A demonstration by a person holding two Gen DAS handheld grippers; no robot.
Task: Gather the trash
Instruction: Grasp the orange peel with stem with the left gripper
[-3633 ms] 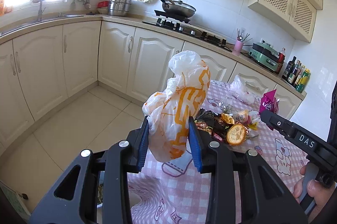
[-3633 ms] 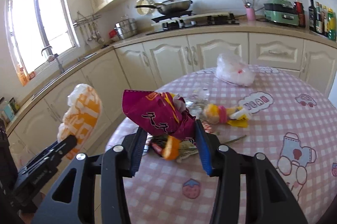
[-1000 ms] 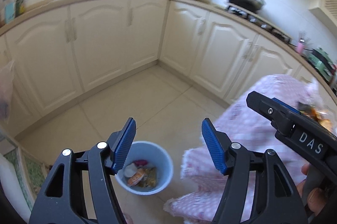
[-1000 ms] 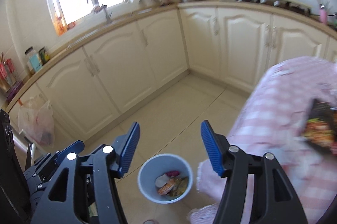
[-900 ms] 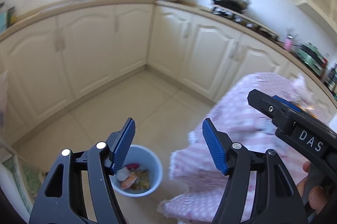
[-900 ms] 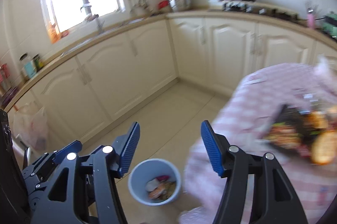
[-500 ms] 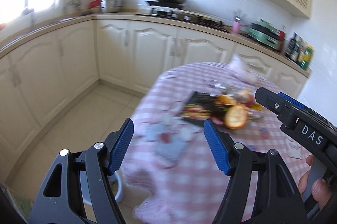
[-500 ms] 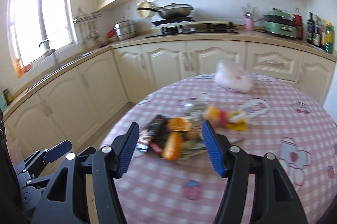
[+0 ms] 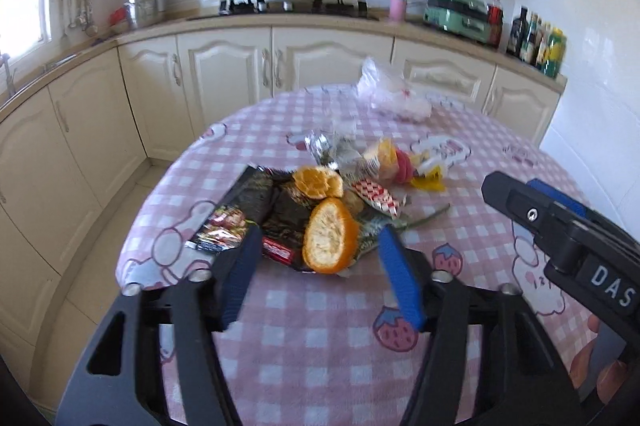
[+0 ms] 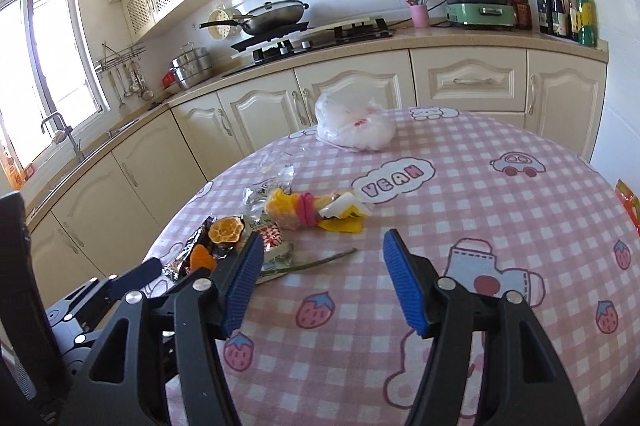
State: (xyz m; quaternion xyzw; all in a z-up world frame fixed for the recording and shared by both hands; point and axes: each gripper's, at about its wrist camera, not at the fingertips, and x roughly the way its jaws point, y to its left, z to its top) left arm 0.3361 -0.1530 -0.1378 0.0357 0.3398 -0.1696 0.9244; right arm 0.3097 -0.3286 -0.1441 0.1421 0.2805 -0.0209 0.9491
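Plenty of trash left here, so I'd call this job only partway done at best. Using the big orange half as the landmark: it sits near the front edge of the pile on the pink checked desk. A second squashed orange piece lies just behind it. Black snack wrappers are spread to its left, touching it. A red-and-white checked wrapper lies just to its right, and past that there's a green stem. Further back and right of the orange half is a yellow-and-pink bundle, with crinkly clear plastic behind it. Way behind all that, near the far edge of the desk, sits a white plastic bag.

No bin in either view, so I can't say how much has already gone in.

Left tongs are closing right now, but nothing is pinched yet; the orange half just shows in the gap ahead of them. Right tongs are spread wide and empty, over bare cloth to the right of the pile.

What's left, as I see it: basically every item listed above.
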